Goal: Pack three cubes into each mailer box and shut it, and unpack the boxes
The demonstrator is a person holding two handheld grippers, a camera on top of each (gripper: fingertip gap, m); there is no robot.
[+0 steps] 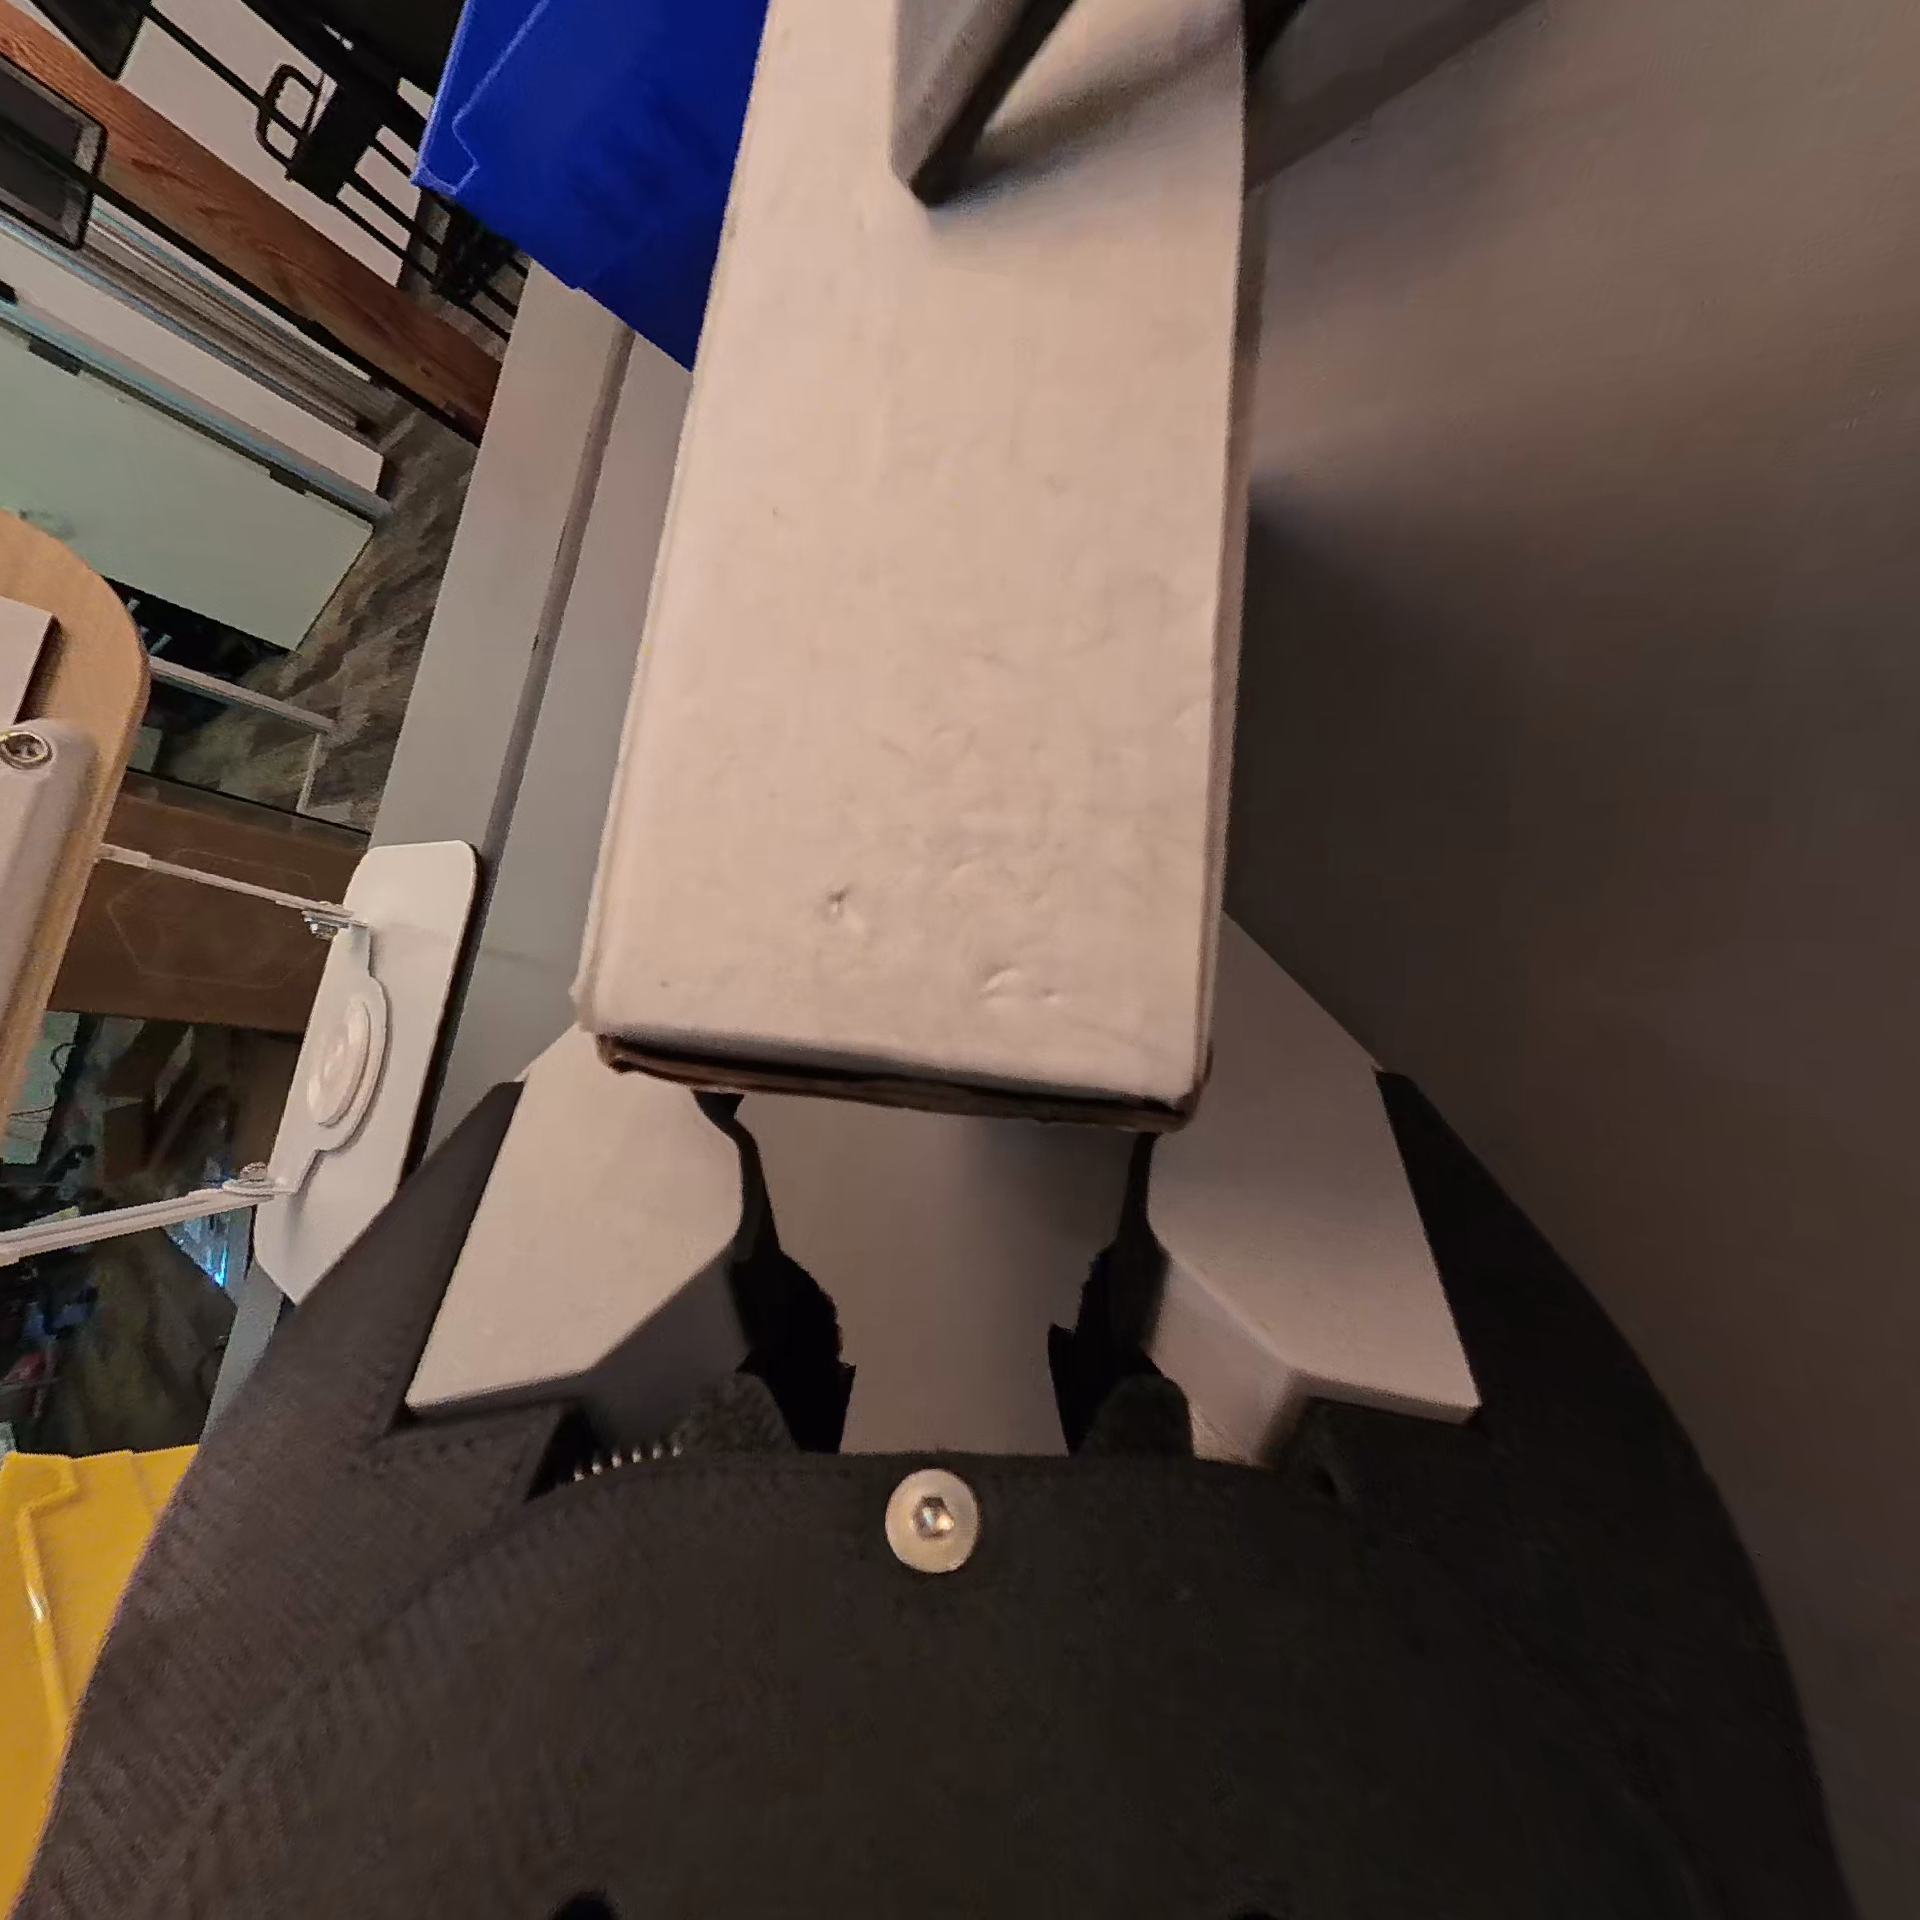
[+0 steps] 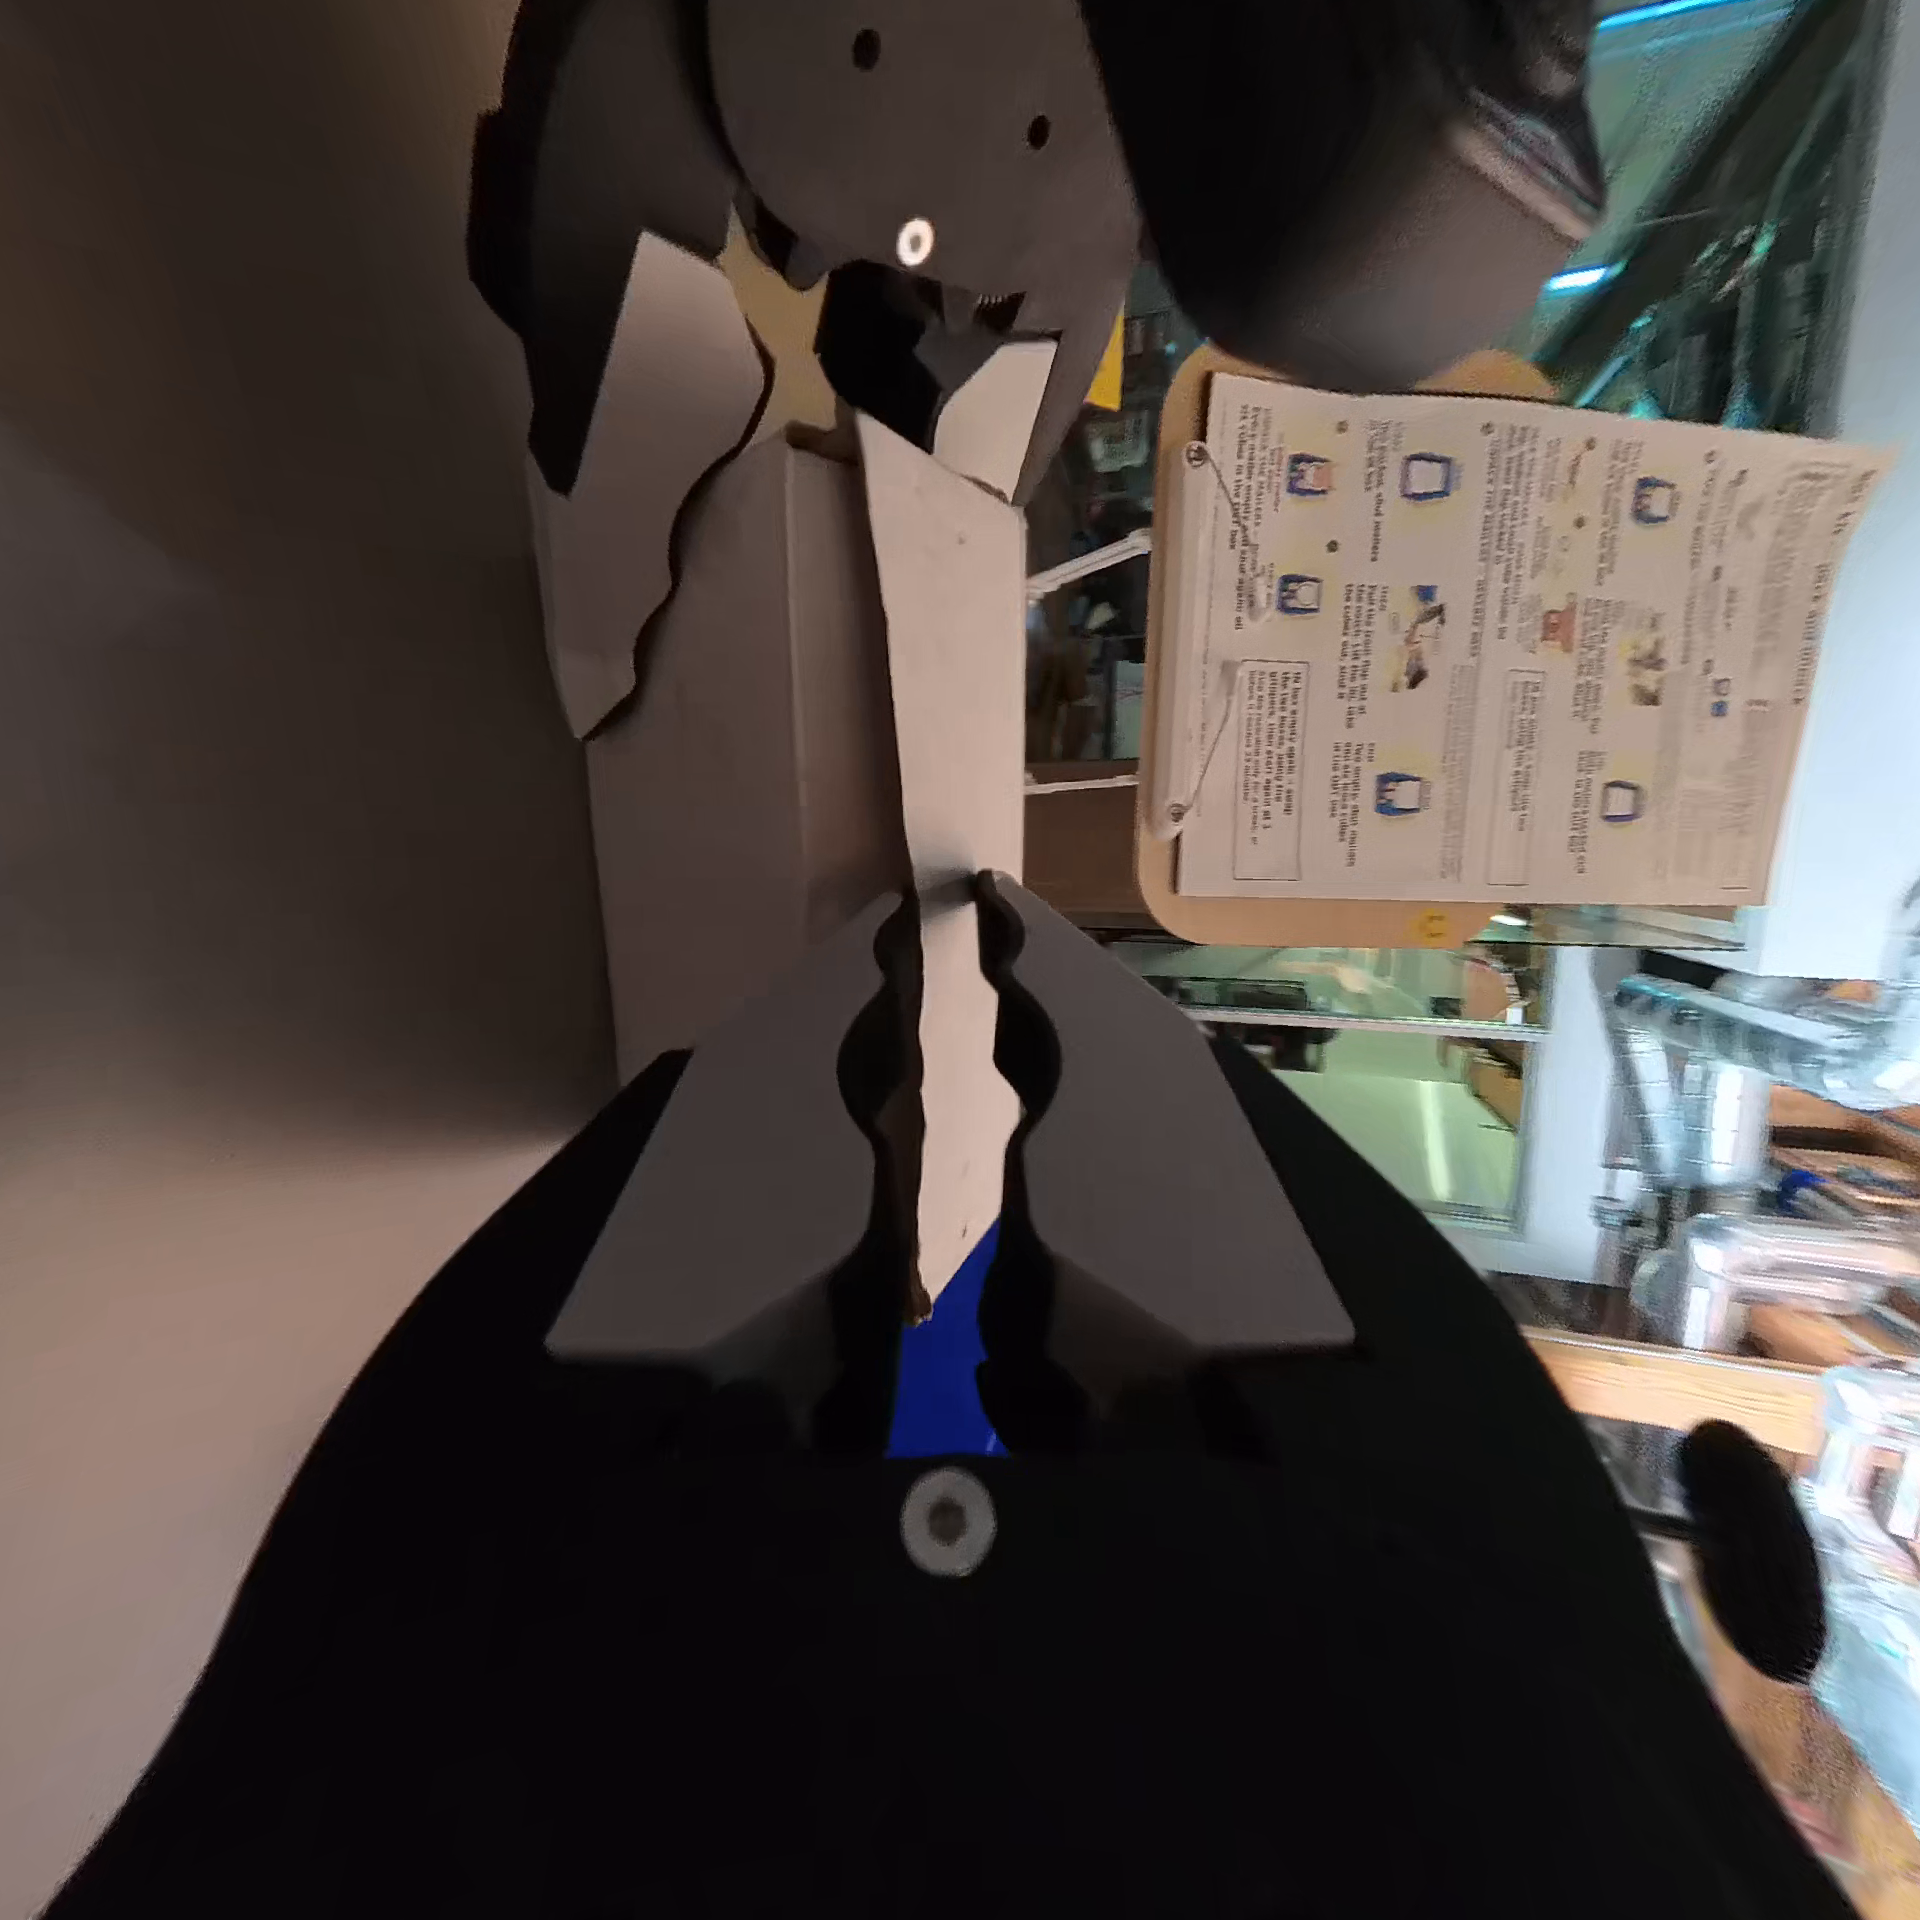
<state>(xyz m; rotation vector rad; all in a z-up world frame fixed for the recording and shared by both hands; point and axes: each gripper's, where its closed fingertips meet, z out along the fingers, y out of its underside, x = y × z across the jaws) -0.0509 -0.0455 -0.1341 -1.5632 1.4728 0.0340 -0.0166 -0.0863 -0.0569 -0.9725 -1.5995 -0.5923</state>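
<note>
A white mailer box (image 1: 935, 623) is held between both grippers above the dark grey table (image 1: 1558, 623). My left gripper (image 1: 930, 1127) is shut on the box's near end, and its fingertips are hidden behind the box. My right gripper (image 2: 945, 896) is shut on a white cardboard flap (image 2: 956, 1091) of the same box (image 2: 727, 727). The left gripper also shows in the right wrist view (image 2: 831, 343) at the box's far end, and the right gripper shows in the left wrist view (image 1: 977, 114) at the top. No cubes are in view.
A blue bin (image 1: 592, 156) stands beyond the box and shows between my right fingers (image 2: 945, 1371). A yellow bin (image 1: 62, 1558) is at the lower left. A clipboard with an instruction sheet (image 2: 1455, 644) stands at the table's edge, and room clutter lies beyond it. My hands' fingertips stand some 10 cm from each other.
</note>
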